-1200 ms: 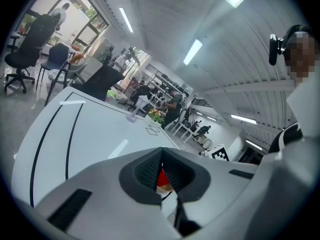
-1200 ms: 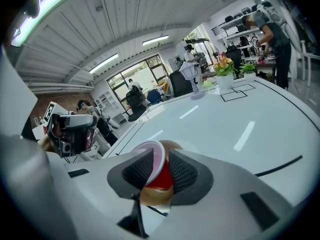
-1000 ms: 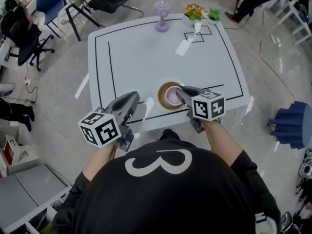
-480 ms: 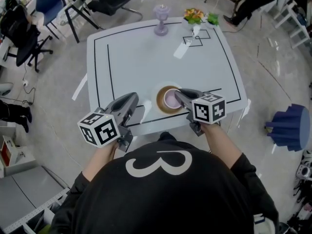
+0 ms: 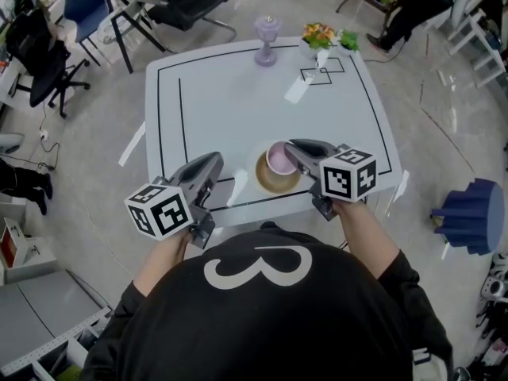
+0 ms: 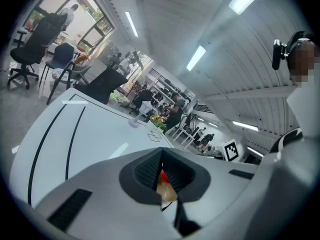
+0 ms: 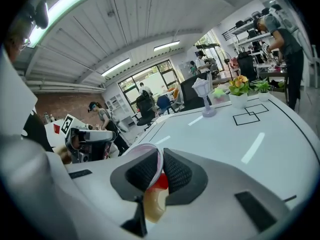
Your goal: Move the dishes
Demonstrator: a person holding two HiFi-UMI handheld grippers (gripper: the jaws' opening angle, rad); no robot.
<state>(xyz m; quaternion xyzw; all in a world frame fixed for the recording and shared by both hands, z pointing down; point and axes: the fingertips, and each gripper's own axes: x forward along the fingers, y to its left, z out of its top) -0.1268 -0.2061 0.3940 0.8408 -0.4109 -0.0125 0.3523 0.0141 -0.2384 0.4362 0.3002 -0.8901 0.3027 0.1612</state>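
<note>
Between the jaws of your right gripper the pink bowl is clamped by its rim, just above the brown plate; carry it level next, your left gripper closed, empty.

The right hand-held gripper grips the pink bowl over the brown plate.

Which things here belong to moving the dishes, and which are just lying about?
Job: small pink bowl gripped at its rim by the right gripper; round brown plate beneath.
Lying about: lilac stemmed goblet; potted orange flowers.
</note>
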